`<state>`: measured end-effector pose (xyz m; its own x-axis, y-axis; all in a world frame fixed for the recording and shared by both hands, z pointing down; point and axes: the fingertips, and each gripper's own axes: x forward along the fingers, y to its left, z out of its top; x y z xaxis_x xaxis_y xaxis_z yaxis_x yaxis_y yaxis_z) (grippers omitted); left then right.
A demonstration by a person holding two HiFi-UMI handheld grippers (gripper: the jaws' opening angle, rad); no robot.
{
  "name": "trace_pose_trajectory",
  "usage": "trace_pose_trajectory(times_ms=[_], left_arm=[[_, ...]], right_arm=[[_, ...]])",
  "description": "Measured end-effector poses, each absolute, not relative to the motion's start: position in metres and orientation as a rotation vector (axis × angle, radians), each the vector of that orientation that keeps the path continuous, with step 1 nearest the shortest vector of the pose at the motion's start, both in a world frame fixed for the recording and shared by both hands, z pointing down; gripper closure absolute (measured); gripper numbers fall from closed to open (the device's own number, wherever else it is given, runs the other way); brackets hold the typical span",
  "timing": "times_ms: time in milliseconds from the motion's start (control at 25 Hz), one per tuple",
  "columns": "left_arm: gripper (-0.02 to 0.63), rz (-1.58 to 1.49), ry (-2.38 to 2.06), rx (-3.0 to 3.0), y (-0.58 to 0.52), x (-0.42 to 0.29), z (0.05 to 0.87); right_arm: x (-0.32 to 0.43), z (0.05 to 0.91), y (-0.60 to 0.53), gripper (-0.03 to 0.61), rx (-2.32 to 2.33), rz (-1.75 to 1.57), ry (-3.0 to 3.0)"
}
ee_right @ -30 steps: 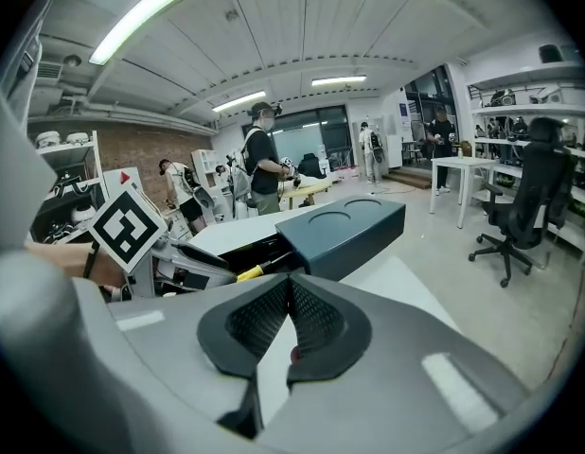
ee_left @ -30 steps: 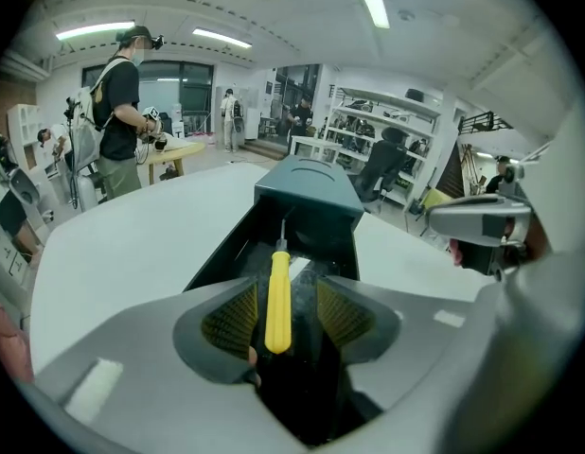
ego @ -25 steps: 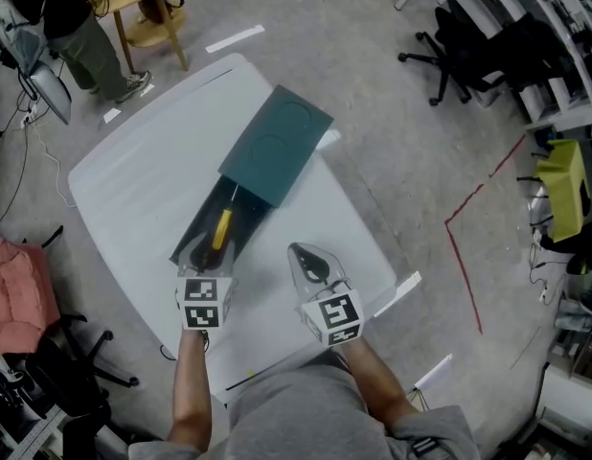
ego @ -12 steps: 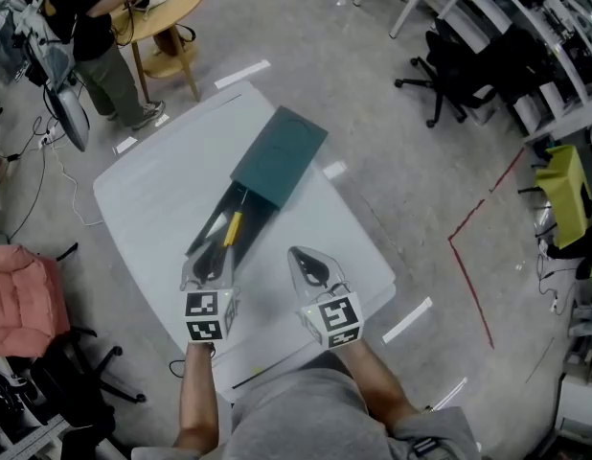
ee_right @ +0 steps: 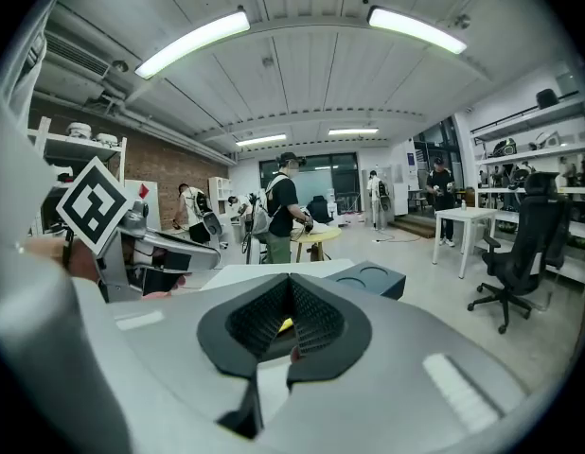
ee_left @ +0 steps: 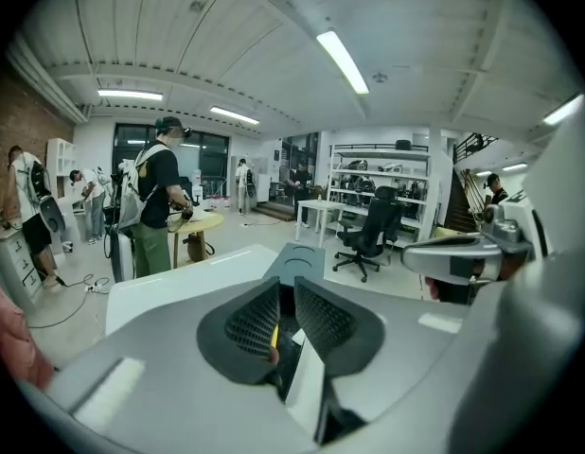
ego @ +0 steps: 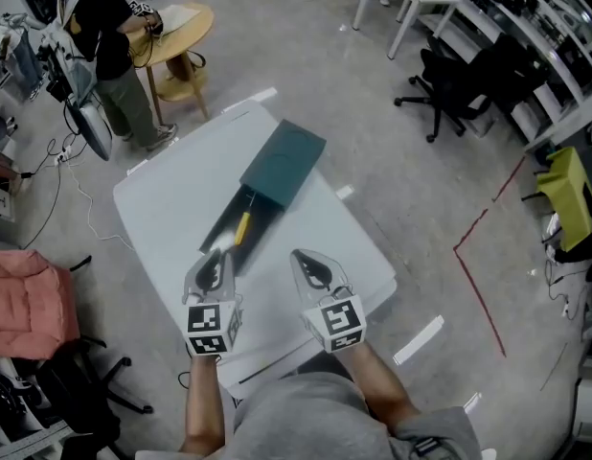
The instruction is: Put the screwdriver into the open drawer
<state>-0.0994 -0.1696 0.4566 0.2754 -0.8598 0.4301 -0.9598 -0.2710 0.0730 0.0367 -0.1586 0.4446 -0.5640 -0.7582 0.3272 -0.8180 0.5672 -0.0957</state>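
1. Head view, left side: the left gripper (ego: 216,263) hovers over the near part of the white table (ego: 167,195). Its tips are just short of the near end of the open drawer (ego: 227,223).
2. The left gripper's jaws have just been closing. In the left gripper view they stand a narrow slit apart, with nothing clamped between the pads.
3. Straight ahead of the left gripper's tips, the drawer stands pulled out of the dark teal cabinet (ego: 284,161) towards the person.
4. The screwdriver (ego: 242,228) lies inside the drawer, a little beyond the left gripper's tips and ahead-left of the right gripper (ego: 313,268). Its yellow handle is nearer the grippers and its dark shaft points on towards the cabinet.
5. A pale patch shows at the drawer's near end, close under the left gripper's tips; what it is cannot be told.
6. The cabinet sits past the drawer, farther from both grippers, with two round recesses in its top.
7. The right gripper is held beside the left one, over bare table to the drawer's right and apart from it. In the right gripper view its jaws are together at the tips and hold nothing.
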Motion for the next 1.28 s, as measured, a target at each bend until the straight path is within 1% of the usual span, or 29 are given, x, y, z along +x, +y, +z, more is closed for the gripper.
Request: trace_pose_trajectory(times_ms=[80, 320, 800, 1280], left_arm=[[0.574, 0.422, -1.677, 2.250, -0.159, -0.098, 0.444], [0.601, 0.382, -1.712, 2.262, -0.117, -0.103, 0.424], [0.601, 0.226, -1.733, 2.360, -0.039, -0.117, 0.383], [0.601, 0.173, -1.698, 2.391, 0.026, -0.143, 0.381]], right_arm=[[0.035, 0.434, -0.149, 0.575, 1.312, 0.328, -2.569], [0.024, 0.411, -0.113, 0.575, 1.305, 0.280, -2.607], [0.002, 0.386, -0.046, 0.575, 1.332, 0.230, -2.651], [-0.016, 0.379, 0.014, 0.575, 1.401, 0.198, -2.642]])
